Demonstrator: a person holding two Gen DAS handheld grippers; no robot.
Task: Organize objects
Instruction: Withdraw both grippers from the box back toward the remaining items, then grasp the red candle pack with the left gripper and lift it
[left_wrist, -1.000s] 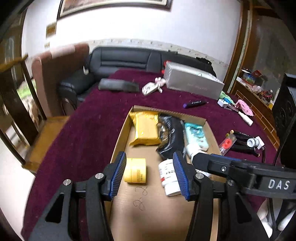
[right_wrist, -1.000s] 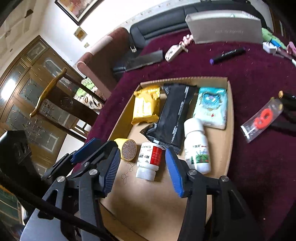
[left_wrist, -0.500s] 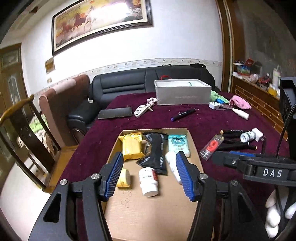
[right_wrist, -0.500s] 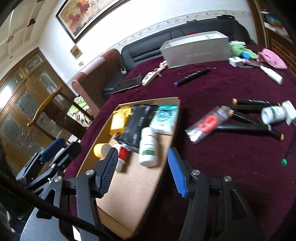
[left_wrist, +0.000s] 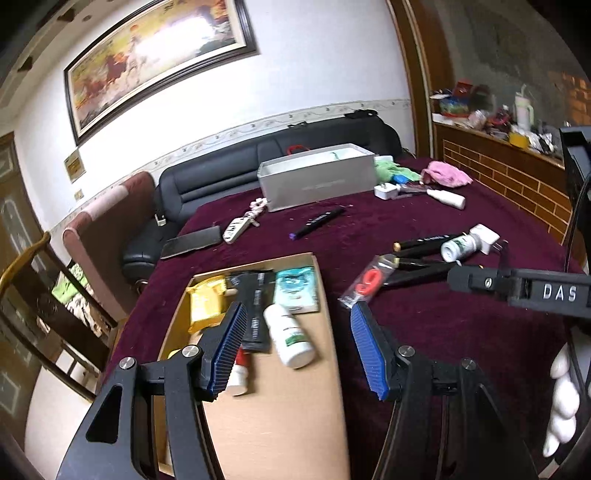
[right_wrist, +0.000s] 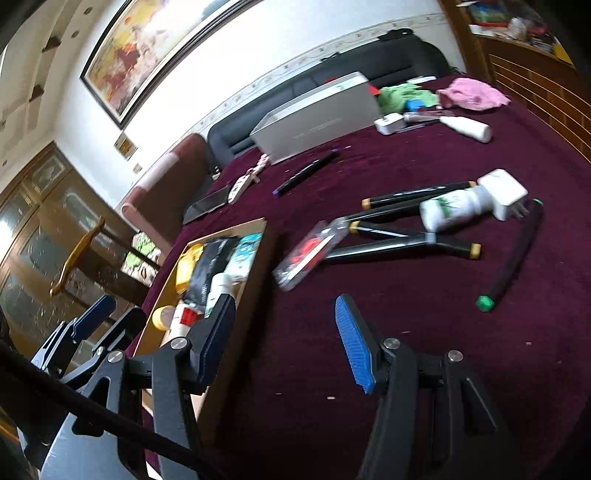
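Note:
A shallow cardboard tray (left_wrist: 280, 417) lies on the maroon table, also in the right wrist view (right_wrist: 255, 258). It holds a yellow packet (left_wrist: 205, 304), a black pouch (left_wrist: 256, 295), a teal packet (left_wrist: 297, 284), a white bottle (left_wrist: 290, 336) and a red-banded bottle (left_wrist: 240, 369). My left gripper (left_wrist: 297, 347) is open and empty above the tray's right edge. My right gripper (right_wrist: 284, 339) is open and empty over bare cloth right of the tray. A clear packet with red rings (right_wrist: 310, 253), black markers (right_wrist: 399, 243) and a second white bottle (right_wrist: 454, 208) lie ahead of it.
A grey box (left_wrist: 317, 181) stands at the back, with a purple-tipped marker (left_wrist: 317, 221), a key fob (left_wrist: 238, 229) and a dark phone (left_wrist: 190, 245) near it. Pink cloth (right_wrist: 474, 94), green cloth and a white charger (right_wrist: 504, 190) lie right. A black sofa and wooden chairs stand left.
Both grippers have swung right and tilted up. The tray has slid left in both views. The markers and white bottle now lie ahead of the right gripper. Both stay open.

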